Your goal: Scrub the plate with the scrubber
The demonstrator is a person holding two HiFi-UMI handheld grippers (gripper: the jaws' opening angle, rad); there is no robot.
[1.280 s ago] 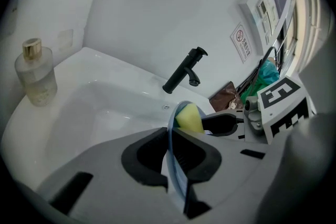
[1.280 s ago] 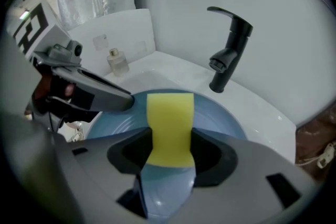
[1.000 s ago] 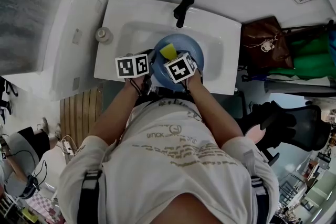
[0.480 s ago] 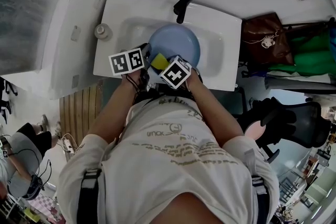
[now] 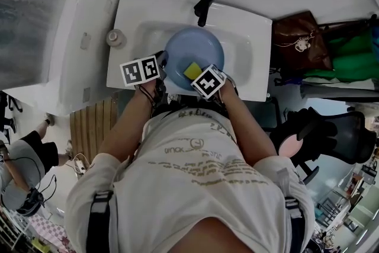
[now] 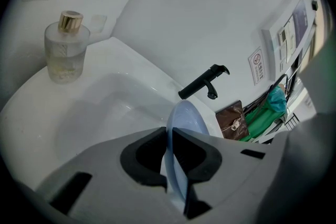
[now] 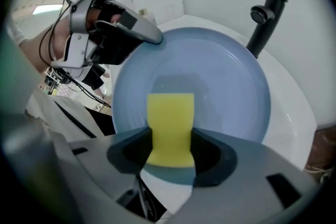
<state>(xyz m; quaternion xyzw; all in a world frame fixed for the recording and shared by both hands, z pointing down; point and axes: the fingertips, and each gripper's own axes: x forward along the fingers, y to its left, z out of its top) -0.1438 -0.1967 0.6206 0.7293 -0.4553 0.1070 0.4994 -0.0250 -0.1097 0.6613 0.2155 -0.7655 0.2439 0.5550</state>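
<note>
The left gripper [image 6: 169, 150] slants downward, its jaws pinched on the rim of the pale blue round plate [image 7: 210, 86]. The right gripper [image 7: 170, 139] points steeply down, jaws clamped on the yellow rectangular sponge scrubber [image 7: 170, 118]. The left forearm [image 5: 127, 127] and right forearm [image 5: 246, 130] reach forward and converge, bringing the grippers side by side.

The plate [image 5: 190, 47] is pale blue, the scrubber [image 5: 192, 70] on it bright yellow. The sink [image 5: 249, 44] is white, its tap [image 5: 205, 4] black. The bottle [image 6: 65, 47] on the sink's corner is clear with a gold cap. The cubes [image 5: 142, 71] bear black-and-white square markers.
</note>
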